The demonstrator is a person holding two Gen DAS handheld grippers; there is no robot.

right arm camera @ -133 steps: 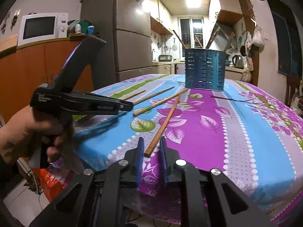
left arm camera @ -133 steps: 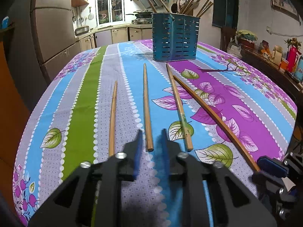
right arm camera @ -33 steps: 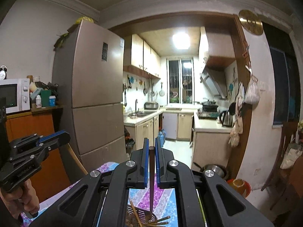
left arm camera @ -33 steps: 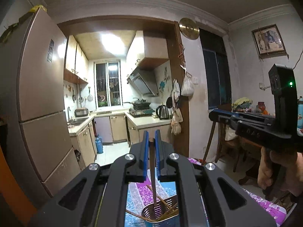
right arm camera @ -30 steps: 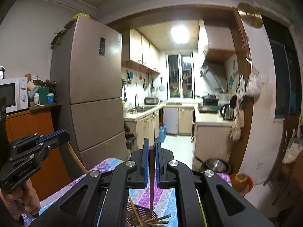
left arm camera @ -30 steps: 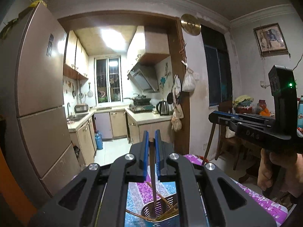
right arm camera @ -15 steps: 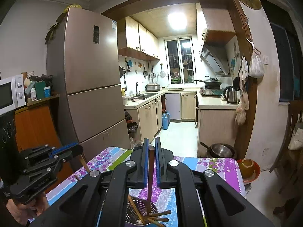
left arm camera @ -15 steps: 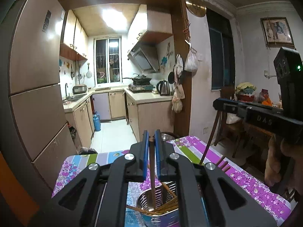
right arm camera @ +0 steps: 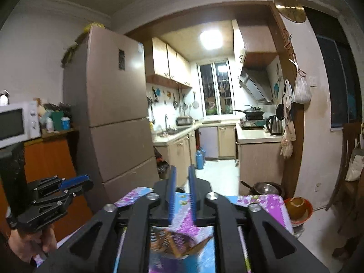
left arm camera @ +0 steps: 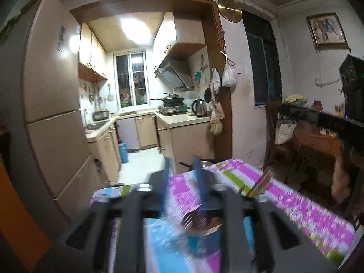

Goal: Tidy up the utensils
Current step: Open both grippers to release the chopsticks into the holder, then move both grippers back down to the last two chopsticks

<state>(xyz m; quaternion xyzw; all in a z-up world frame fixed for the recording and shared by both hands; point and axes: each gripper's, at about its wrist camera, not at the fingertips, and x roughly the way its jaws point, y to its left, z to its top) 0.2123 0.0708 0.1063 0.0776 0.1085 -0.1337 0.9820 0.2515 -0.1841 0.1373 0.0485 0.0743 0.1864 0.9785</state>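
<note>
The left tool (left arm camera: 180,170) is blurred, its jaws opening with nothing between them, above the chopstick holder (left arm camera: 200,234) on the floral-clothed desk (left arm camera: 307,213); the right tool (left arm camera: 318,118) shows at right.

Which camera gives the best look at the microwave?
The right wrist view: the white microwave sits at its left edge on the orange cabinet. The left wrist view does not show it at all.

Two handheld grippers, left gripper (left arm camera: 180,166) and right gripper (right arm camera: 181,173), above one utensil holder (right arm camera: 170,243) on one cloth-covered bench (left arm camera: 295,209); one refrigerator (right arm camera: 113,113), one microwave (right arm camera: 18,122), one kettle (right arm camera: 275,125).
</note>
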